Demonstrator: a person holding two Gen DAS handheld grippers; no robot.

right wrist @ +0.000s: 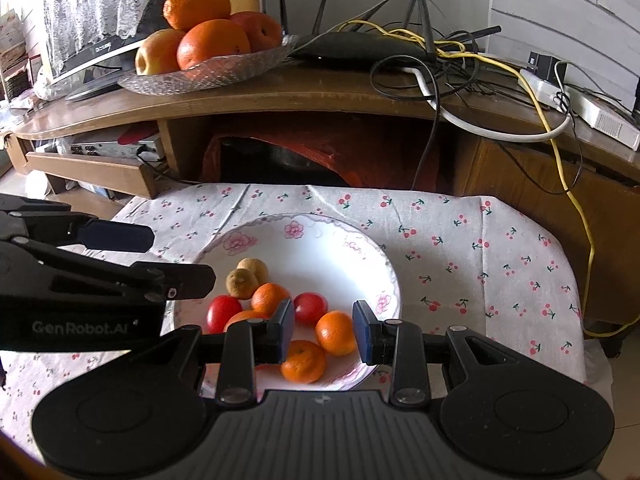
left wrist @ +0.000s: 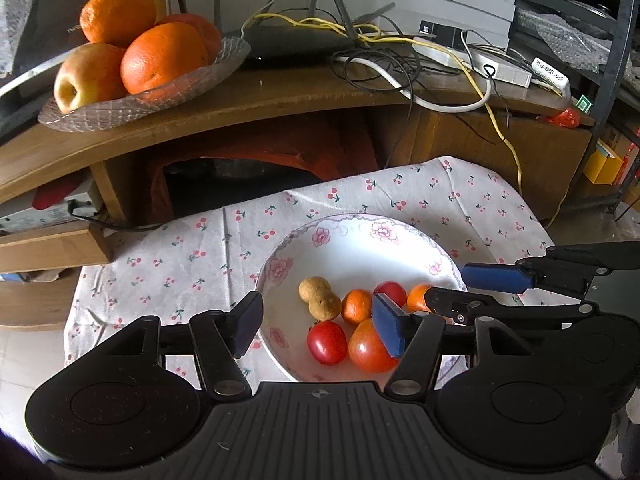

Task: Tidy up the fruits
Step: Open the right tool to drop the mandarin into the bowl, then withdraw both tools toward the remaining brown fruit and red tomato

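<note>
A white floral bowl [left wrist: 360, 220] [right wrist: 304, 218] sits on a cherry-print cloth. It holds two brown round fruits [left wrist: 320, 298] [right wrist: 246, 278], red tomatoes [left wrist: 327, 342] [right wrist: 310, 308] and small mandarins [left wrist: 357, 306] [right wrist: 336, 332]. My left gripper [left wrist: 320, 330] [right wrist: 160, 258] is open over the bowl's near-left side, above the tomatoes, with nothing in it. My right gripper [right wrist: 325, 332] [left wrist: 448, 284] is open over the bowl's right side. One mandarin lies between its fingers without being clamped. Another mandarin [right wrist: 303, 362] lies just below.
On the wooden cabinet [left wrist: 280, 92] [right wrist: 320, 92] behind stands a glass plate [left wrist: 140, 100] [right wrist: 208, 76] with large oranges [left wrist: 164, 62] [right wrist: 214, 42] and apples. A router and tangled cables [left wrist: 400, 52] [right wrist: 440, 56] cover the cabinet's right part. The cloth [left wrist: 180, 256] [right wrist: 480, 260] surrounds the bowl.
</note>
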